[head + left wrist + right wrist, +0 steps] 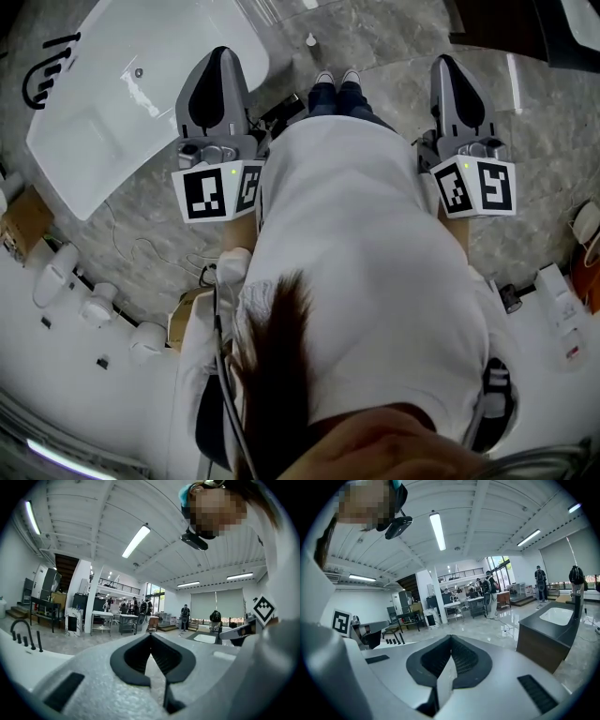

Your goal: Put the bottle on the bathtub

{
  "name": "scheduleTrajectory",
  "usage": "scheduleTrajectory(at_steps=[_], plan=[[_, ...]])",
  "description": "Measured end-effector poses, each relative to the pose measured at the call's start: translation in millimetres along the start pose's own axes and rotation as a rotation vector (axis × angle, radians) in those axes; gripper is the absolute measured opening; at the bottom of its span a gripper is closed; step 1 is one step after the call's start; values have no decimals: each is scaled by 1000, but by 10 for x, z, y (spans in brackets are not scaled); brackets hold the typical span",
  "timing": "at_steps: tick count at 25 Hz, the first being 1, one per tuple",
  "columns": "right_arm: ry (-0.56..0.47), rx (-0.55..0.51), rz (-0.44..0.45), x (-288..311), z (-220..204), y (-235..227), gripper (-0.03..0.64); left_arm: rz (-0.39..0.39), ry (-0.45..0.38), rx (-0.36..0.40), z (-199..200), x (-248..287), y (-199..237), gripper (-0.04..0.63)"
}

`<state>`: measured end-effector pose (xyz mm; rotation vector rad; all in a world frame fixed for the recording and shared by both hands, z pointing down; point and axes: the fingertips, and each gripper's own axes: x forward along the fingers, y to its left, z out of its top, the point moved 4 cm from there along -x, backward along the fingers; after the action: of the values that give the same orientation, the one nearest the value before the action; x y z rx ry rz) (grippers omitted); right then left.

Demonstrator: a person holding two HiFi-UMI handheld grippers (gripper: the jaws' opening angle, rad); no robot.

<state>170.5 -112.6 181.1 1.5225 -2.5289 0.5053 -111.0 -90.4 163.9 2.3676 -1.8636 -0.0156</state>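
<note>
Marble floor (pixel 375 37): one bathtub (pixel 112 141), two grippers (pixel 220 56) (pixel 447 64)

**Tub on the left, counter on the right**

The bathtub (pixel 112 122) lies at the far left on the floor (pixel 375 37), with its faucet (pixel 45 80) on the tub's left rim. The left gripper (pixel 220 58) is at the tub's right end. The right gripper (pixel 447 67) is well apart on the right, and the person's shoes (pixel 336 79) are between the two, farther off. A cardboard box (pixel 23 220) sits near the tub's near-left end. In the right gripper view a counter (pixel 539 639) stands to the right, with a sink (pixel 557 615) set in it.
</note>
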Motion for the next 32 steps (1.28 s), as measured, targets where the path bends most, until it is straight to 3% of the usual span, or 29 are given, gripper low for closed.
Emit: scheduleTrajectory(at_steps=[14,32], plan=[[-43,6,-1,-109,87,-5,12,25,16,-66,-41,-118,-98,14],[-46,19,-20,-56,90,-22,12,19,55,-64,-87,11,-58,14]])
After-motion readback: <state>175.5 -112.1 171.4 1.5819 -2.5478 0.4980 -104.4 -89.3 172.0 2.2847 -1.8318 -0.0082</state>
